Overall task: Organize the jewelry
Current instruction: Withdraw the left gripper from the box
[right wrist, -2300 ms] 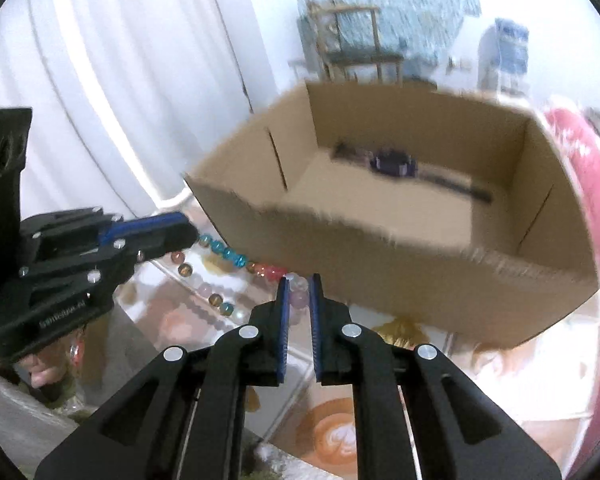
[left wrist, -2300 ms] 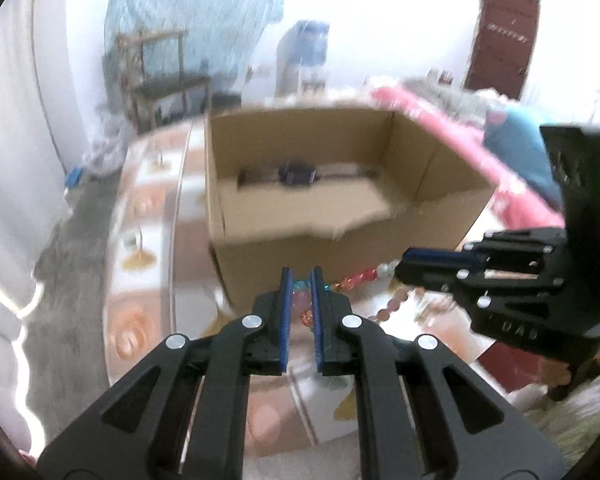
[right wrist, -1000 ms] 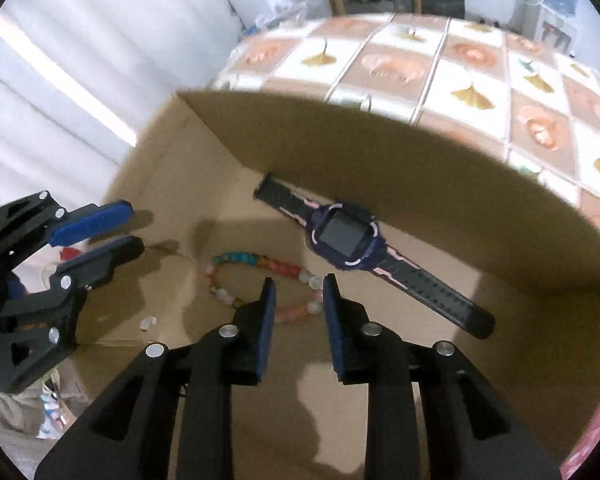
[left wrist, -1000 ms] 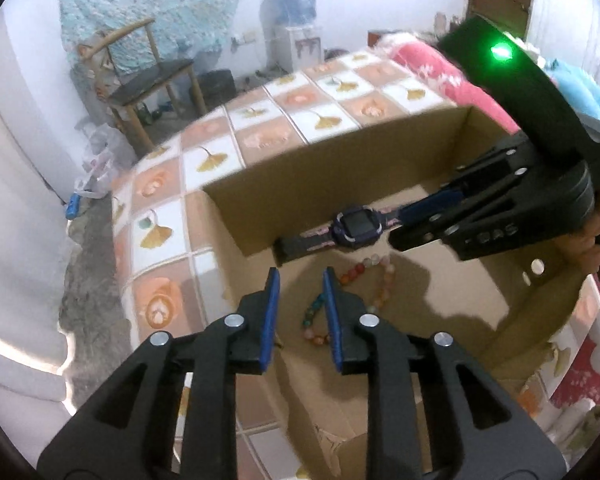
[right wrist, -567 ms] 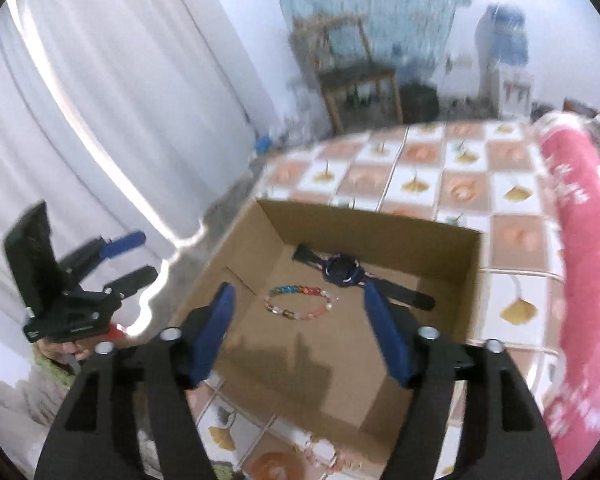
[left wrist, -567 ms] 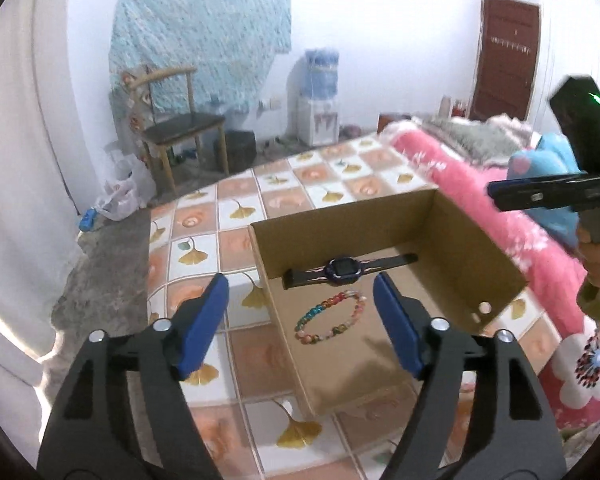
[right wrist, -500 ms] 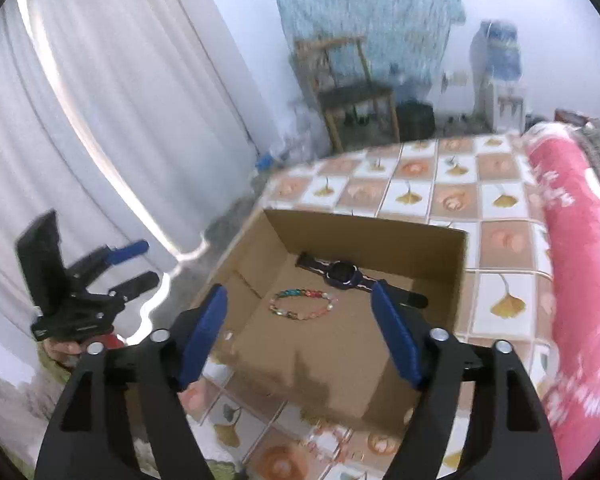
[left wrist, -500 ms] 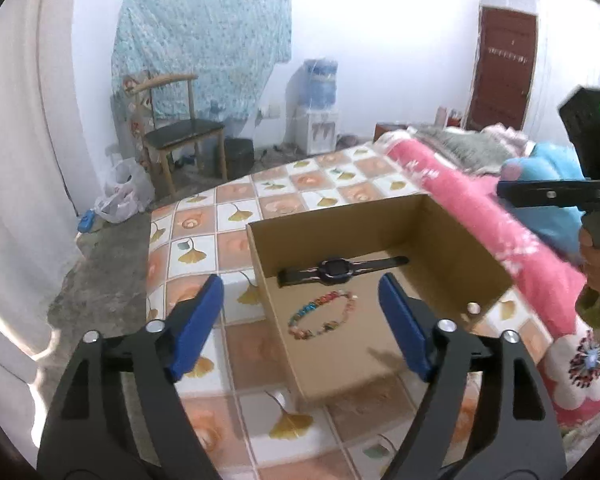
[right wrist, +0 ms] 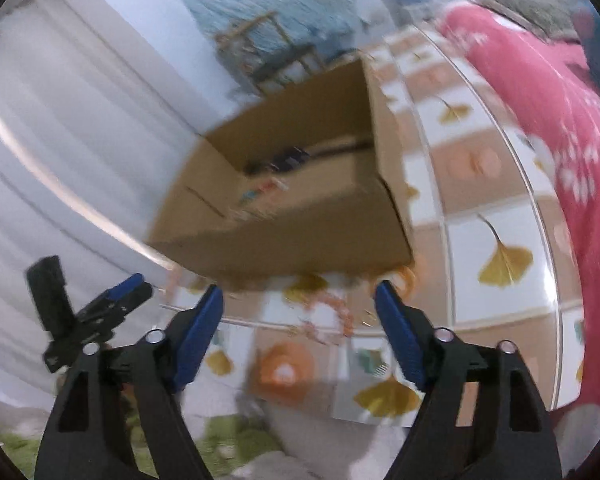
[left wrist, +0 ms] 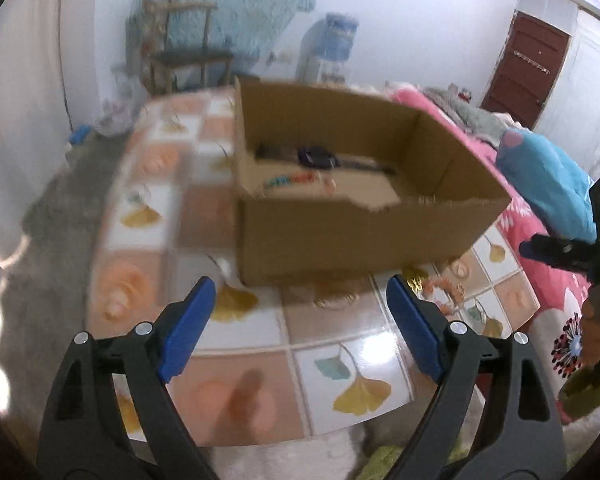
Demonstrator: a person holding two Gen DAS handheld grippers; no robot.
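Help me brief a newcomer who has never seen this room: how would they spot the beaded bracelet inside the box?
Find the open cardboard box on the leaf-patterned tiled table. Inside, a dark watch lies along the far wall, and the beaded bracelet lies just in front of it. It is the string of small multicoloured beads, unlike the watch's dark strap.

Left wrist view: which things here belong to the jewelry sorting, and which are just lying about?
Job:
box
bead bracelet in box
watch in box
loose jewelry on table by box

Lying about:
chair
water dispenser
blue pillow
door
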